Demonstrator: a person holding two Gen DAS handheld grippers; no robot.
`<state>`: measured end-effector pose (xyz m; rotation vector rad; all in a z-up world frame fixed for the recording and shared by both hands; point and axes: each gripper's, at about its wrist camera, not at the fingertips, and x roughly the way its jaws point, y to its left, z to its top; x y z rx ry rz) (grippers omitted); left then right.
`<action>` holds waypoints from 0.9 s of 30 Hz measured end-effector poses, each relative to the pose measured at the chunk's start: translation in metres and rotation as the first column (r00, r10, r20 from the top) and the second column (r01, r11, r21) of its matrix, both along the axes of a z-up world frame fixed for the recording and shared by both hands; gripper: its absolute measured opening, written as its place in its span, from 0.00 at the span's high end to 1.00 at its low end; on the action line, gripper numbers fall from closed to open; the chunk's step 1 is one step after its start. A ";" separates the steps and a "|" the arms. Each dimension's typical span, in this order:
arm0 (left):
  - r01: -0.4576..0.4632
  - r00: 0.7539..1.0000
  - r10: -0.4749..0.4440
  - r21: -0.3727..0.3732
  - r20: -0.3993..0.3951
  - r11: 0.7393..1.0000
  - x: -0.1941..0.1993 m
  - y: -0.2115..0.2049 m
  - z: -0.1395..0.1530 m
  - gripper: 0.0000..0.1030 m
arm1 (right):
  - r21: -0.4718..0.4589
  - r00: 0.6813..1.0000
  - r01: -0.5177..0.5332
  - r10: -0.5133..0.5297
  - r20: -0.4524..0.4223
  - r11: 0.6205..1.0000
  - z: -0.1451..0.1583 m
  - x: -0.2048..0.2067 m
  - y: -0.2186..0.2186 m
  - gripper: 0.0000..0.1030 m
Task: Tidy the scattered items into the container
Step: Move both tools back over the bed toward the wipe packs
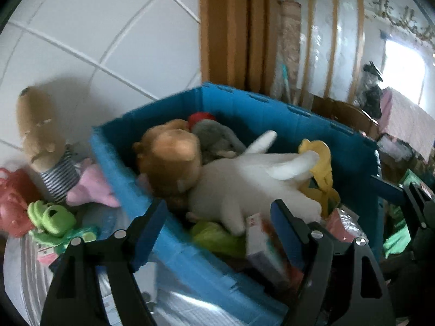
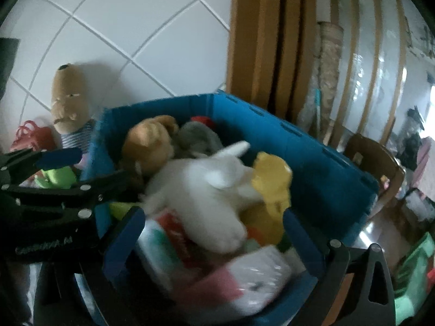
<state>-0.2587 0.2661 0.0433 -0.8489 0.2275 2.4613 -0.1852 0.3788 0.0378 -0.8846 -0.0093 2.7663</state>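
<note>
A blue bin (image 1: 285,114) (image 2: 299,146) holds a heap of toys: a brown bear (image 1: 171,160), a grey plush (image 1: 217,138), a white plush (image 1: 244,184) (image 2: 206,190) and a yellow toy (image 2: 272,179). My left gripper (image 1: 216,214) is open over the bin's near wall, with nothing pressed between its pads. My right gripper (image 2: 212,218) is open wide above the white plush and some wrapped packets (image 2: 244,277). Outside the bin on the left lie a tan plush in a striped shirt (image 1: 40,135), a pink plush (image 1: 92,187) and a green toy (image 1: 51,217).
A white tiled wall (image 1: 95,27) stands behind the bin and the loose toys. A wooden frame (image 1: 225,27) and a glass door are at the back right. A coral plastic item (image 1: 13,203) lies at the far left. Green clutter (image 2: 416,266) sits right of the bin.
</note>
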 end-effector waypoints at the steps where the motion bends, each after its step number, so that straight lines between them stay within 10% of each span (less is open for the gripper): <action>1: -0.018 1.000 0.018 0.006 -0.009 1.000 0.001 -0.011 0.003 0.24 | 0.008 1.000 -0.011 0.011 -0.003 1.000 0.003 -0.003 -0.010 0.00; 14: -0.345 0.938 0.346 0.038 -0.008 0.938 0.023 -0.240 -0.009 0.24 | 0.053 0.937 -0.350 0.350 0.014 0.935 0.006 -0.027 -0.220 0.00; 27: -0.528 0.814 0.543 -0.129 0.207 0.840 0.014 -0.399 -0.152 0.24 | -0.157 0.801 -0.531 0.554 0.229 0.833 -0.142 -0.060 -0.386 0.00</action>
